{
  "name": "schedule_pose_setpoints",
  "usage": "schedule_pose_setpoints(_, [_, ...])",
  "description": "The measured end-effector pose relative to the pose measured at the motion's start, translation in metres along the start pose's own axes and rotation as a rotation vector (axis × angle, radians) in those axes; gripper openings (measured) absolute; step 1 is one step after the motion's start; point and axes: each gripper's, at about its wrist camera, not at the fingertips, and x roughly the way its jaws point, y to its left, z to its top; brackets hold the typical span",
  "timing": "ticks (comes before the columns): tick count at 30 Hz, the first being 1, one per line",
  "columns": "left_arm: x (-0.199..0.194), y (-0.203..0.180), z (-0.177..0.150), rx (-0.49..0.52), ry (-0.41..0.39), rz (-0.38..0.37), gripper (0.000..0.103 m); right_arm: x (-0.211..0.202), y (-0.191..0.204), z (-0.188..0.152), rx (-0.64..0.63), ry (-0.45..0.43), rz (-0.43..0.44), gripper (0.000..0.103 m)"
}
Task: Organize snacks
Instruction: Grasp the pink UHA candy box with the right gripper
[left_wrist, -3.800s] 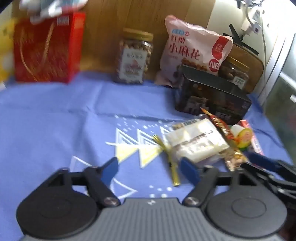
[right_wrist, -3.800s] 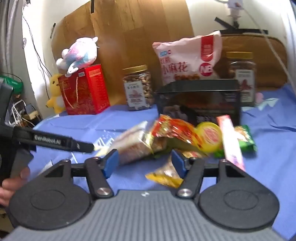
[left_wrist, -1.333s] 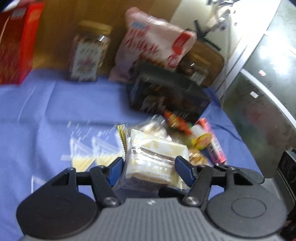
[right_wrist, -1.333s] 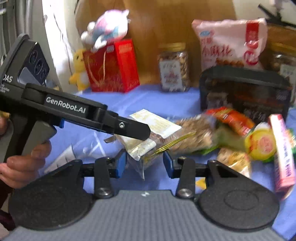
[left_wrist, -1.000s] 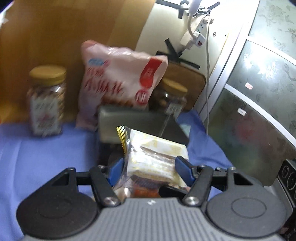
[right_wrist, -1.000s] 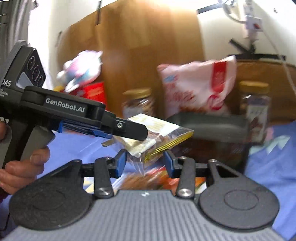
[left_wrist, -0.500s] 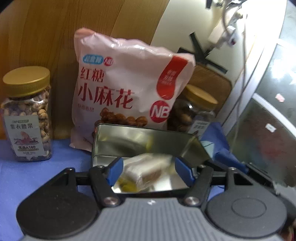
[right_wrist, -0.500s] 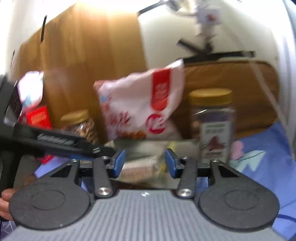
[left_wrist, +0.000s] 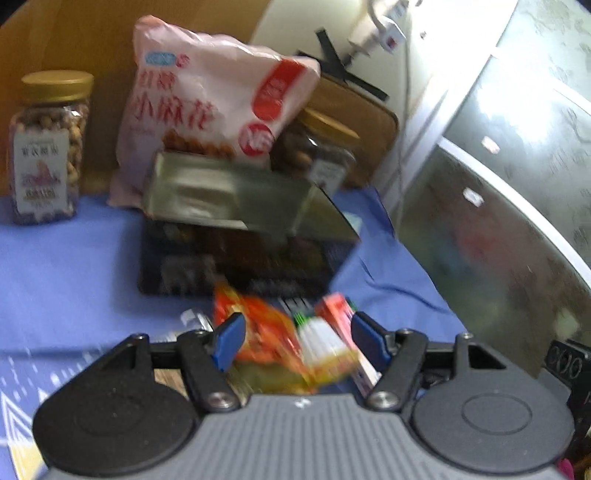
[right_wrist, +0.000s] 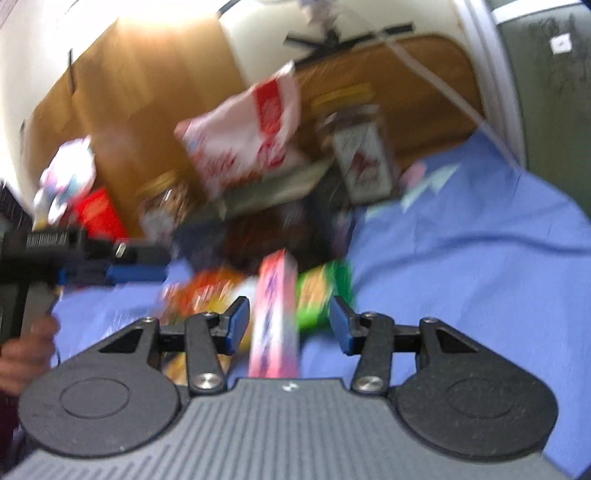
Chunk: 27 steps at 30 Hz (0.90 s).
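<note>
lying loose on the blue cloth (left_wrist: 74, 273), the snack pile sits just in front of the open tin (left_wrist: 236, 236): an orange-red packet (left_wrist: 258, 328), a yellow-and-white round snack (left_wrist: 325, 350), a pink stick pack (right_wrist: 277, 314) and a green packet (right_wrist: 325, 291). what the tin already holds cannot be told; its inside is blurred and mostly turned away from both cameras.

the left gripper (left_wrist: 299, 339) hangs over the near edge of the pile, jaws apart, with the orange-red packet and the round snack showing between its blue pads, and nothing looks pinched. the right gripper (right_wrist: 288, 325) also stands apart, its jaws opening, framing the pink stick pack without pressing on it; the green packet lies just beyond its right pad. a hand (right_wrist: 26, 354) at the left of the right wrist view carries the other gripper.

behind the tin lean a pink snack bag (left_wrist: 207, 107) and two gold-lidded jars (left_wrist: 48, 147), with a red box (right_wrist: 98, 214) farther left.

risks, as a judgement: both views are smeared, so a closing pinch may land off-centre. the packets overlap, so one jaw could catch two wrappers at once or drag a neighbour off the pile. the two grippers work the same small heap and could knock each other. a slick, flat pack gripped by its edge may twist free on the way over the tin's wall.
</note>
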Motion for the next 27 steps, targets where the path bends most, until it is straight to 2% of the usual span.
schedule_pose_setpoints(4, [0.0, -0.011, -0.014, 0.013, 0.033, -0.012, 0.065, 0.012, 0.015, -0.013, -0.05, 0.053, -0.036, 0.05])
schedule_pose_setpoints(6, [-0.004, -0.013, -0.019, 0.016, 0.039, -0.013, 0.065, 0.018, 0.018, -0.016, -0.059, 0.064, -0.053, 0.031])
schedule_pose_setpoints(9, [-0.016, -0.012, -0.025, 0.013, 0.031, -0.015, 0.065, 0.013, 0.01, -0.018, 0.033, 0.062, -0.028, 0.03])
schedule_pose_setpoints(11, [-0.025, -0.008, -0.028, -0.005, 0.025, -0.032, 0.067, 0.002, 0.005, -0.017, 0.103, 0.031, 0.016, 0.03])
schedule_pose_setpoints(13, [-0.036, -0.001, -0.03, -0.037, 0.012, -0.054, 0.074, -0.01, 0.006, -0.014, 0.149, -0.009, 0.098, 0.03])
schedule_pose_setpoints(16, [-0.051, 0.008, -0.034, -0.078, -0.009, -0.089, 0.08, -0.02, 0.022, -0.01, 0.148, -0.034, 0.218, 0.03])
schedule_pose_setpoints(18, [-0.057, 0.014, -0.037, -0.106, -0.017, -0.116, 0.085, -0.017, 0.041, -0.01, 0.101, -0.005, 0.257, 0.03])
schedule_pose_setpoints(20, [-0.06, 0.021, -0.041, -0.13, -0.015, -0.129, 0.085, -0.009, 0.061, -0.016, 0.061, 0.042, 0.31, 0.03])
schedule_pose_setpoints(23, [-0.061, 0.03, -0.047, -0.163, 0.006, -0.107, 0.087, 0.002, 0.087, -0.027, 0.014, 0.098, 0.361, 0.03])
schedule_pose_setpoints(25, [-0.063, 0.038, -0.053, -0.18, 0.003, -0.089, 0.082, 0.008, 0.1, -0.032, -0.009, 0.12, 0.361, 0.03])
schedule_pose_setpoints(27, [-0.064, 0.047, -0.057, -0.21, 0.01, -0.098, 0.066, 0.014, 0.106, -0.035, -0.017, 0.141, 0.373, 0.03])
